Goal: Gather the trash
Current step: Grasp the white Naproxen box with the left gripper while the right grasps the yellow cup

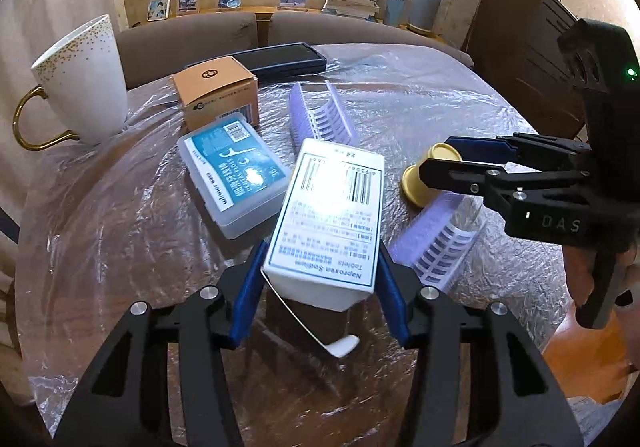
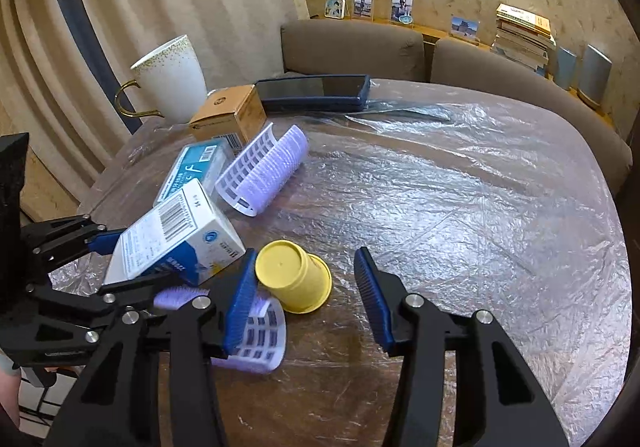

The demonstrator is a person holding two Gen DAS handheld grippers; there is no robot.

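My left gripper (image 1: 320, 279) is shut on a white Naproxen tablet box (image 1: 332, 215) with an open flap, held tilted just above the table; the box also shows in the right wrist view (image 2: 176, 239). My right gripper (image 2: 306, 287) is open, its fingers on either side of a small yellow cup (image 2: 294, 275) that lies upside down on the table. The cup shows in the left wrist view (image 1: 424, 179) beside the right gripper (image 1: 452, 155). One purple hair roller (image 2: 262, 167) lies farther back. Another purple roller (image 2: 256, 335) lies under my right gripper's left finger.
The round table (image 2: 460, 207) is covered with crinkled clear plastic. At its far left stand a white mug (image 2: 172, 79), a brown carton (image 2: 230, 115), a blue floss box (image 2: 196, 171) and a dark flat case (image 2: 316, 91). Brown chairs (image 2: 352, 47) stand behind.
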